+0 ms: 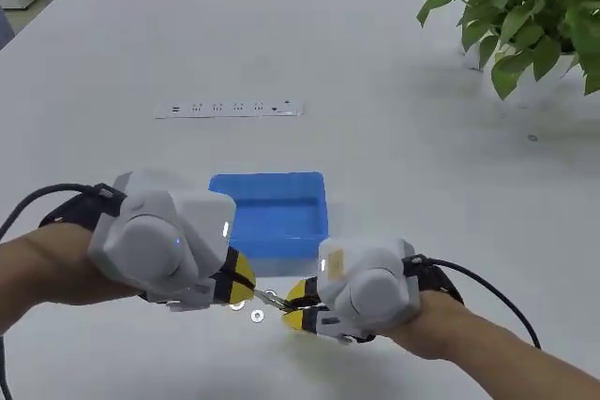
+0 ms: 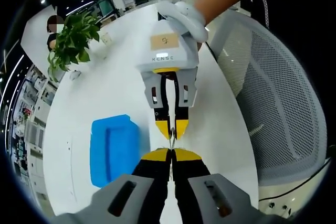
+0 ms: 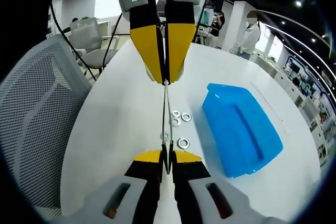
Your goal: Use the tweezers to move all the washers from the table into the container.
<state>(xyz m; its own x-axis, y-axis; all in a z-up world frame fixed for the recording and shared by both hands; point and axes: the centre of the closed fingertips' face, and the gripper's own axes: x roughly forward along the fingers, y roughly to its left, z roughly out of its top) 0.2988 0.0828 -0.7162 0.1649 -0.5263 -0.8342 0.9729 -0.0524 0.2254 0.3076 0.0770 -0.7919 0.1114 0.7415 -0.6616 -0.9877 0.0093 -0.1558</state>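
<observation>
While your left claw (image 2: 170, 153) and right claw (image 3: 167, 156) point at each other tip to tip, each is clamped shut on one end of the tweezers (image 3: 166, 111), which bridge the short gap between them. The washers (image 3: 183, 142) lie loose on the white table (image 1: 375, 91) in a small cluster just beside the tweezers. The blue container (image 1: 272, 208) sits just beyond them.

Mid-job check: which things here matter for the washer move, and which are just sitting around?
For the job: tweezers; loose washers; blue container.
Just lying about: power strip; potted plant.
</observation>
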